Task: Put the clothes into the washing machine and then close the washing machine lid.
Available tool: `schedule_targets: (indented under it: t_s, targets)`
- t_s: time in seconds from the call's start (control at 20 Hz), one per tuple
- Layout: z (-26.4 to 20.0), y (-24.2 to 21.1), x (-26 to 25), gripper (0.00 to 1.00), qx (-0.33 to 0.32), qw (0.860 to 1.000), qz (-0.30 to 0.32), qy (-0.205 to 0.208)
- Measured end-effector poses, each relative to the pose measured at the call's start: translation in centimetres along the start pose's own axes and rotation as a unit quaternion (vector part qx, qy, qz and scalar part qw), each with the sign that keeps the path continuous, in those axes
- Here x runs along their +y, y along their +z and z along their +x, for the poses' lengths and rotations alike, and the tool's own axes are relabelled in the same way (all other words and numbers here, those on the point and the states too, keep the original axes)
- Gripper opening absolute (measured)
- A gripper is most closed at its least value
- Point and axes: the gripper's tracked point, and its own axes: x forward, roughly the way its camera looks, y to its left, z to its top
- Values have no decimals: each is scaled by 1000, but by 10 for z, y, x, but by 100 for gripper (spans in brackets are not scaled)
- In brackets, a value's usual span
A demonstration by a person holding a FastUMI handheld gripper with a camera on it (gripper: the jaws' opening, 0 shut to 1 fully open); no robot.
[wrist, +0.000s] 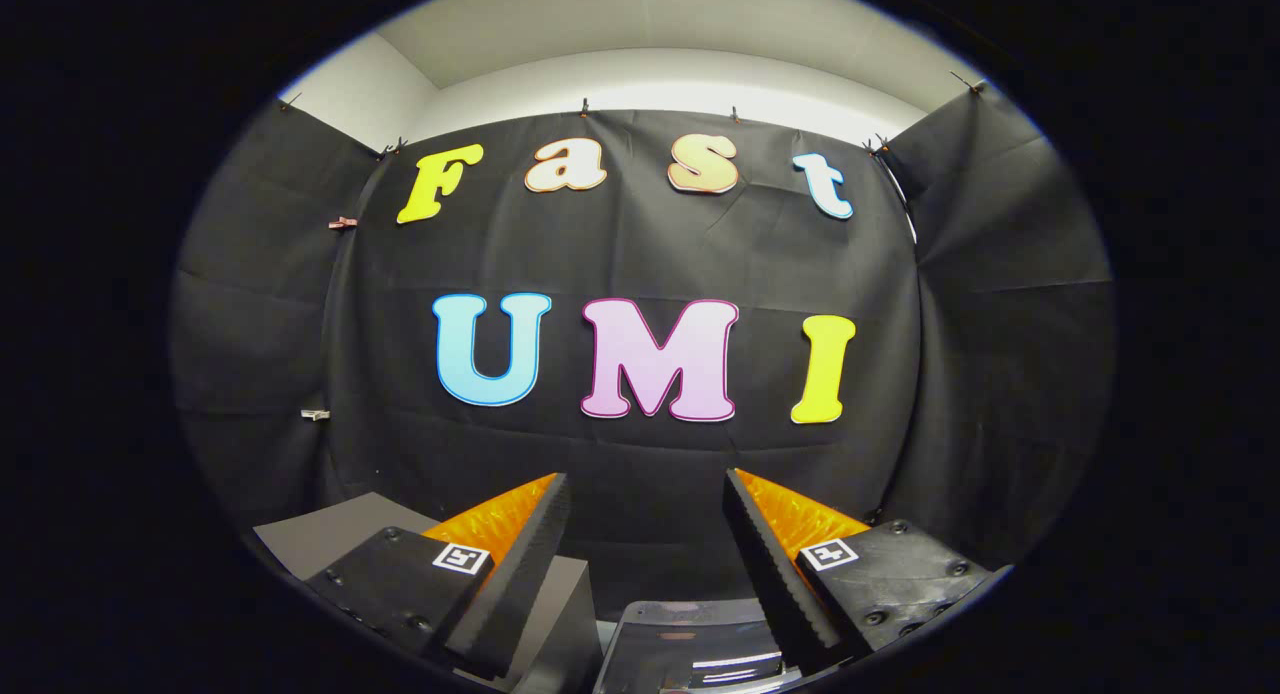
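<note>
Washing machine (690, 639): a glossy dark surface with a pale rim, which looks like the machine's top or lid, sits low between the two fingers, close under them and partly hidden by the right one; whether it is open or closed cannot be told. The gripper (645, 494) is held up and level, its fingers (520, 564) spread wide with nothing between them, touching nothing. Each finger carries a small square marker on its outer block. Beside and under the left finger lies a flat grey surface (320, 534), a board or table top, running off to the left; a further grey slab edge shows just inside that finger, next to the glossy surface. Beyond the fingertips hangs the booth's black cloth wall (640, 244), creased in places and clipped along its top edge, with side panels angling in on the left and right. Above the cloth, farthest off, a plain white wall (660, 74) and ceiling are brightly lit.
</note>
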Motion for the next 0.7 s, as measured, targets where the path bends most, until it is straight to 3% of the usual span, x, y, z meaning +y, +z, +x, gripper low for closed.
schedule_targets:
  t_s: [0.7]
  targets:
    - [6, 13, -1, 97, -7, 1000, -9, 12]
